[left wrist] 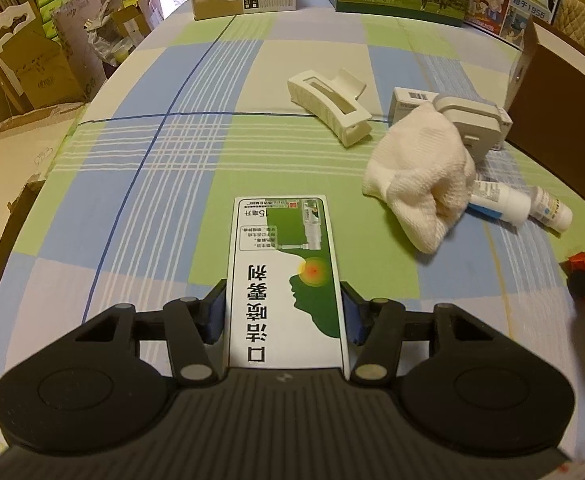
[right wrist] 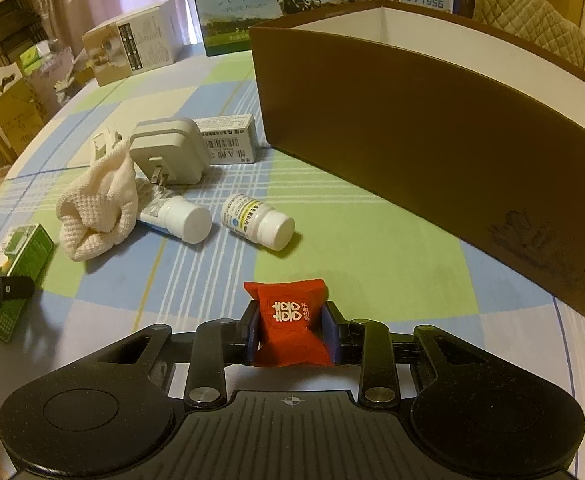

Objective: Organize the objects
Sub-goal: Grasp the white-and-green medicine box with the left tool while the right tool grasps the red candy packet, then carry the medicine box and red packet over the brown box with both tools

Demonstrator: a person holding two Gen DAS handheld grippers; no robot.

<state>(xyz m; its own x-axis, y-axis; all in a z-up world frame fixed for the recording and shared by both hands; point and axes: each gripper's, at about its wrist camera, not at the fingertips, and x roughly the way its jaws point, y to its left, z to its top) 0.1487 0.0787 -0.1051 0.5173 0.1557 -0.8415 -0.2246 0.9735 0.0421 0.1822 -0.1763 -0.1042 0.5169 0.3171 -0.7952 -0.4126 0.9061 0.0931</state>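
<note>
- Brown box (right wrist: 432,160): open-topped, standing at the surface's (left wrist: 132,208) far right; judged the collection point.
- Green-white carton (left wrist: 286,276): clamped lengthwise in left tool (left wrist: 284,312), raised for carrying.
- Red sachet (right wrist: 290,320): pinched in right tool (right wrist: 291,330), nearest the box.

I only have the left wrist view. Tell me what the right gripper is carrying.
Observer: The right gripper is shut on a red packet with a gold emblem.
Operator: Report what's inside the brown box.
Observer: Only white inner walls of the brown box show; its floor is hidden.
Operator: Name the grey thing on the cloth.
Observer: It's a plug adapter, two prongs facing the camera, leaning by the cloth.
</note>
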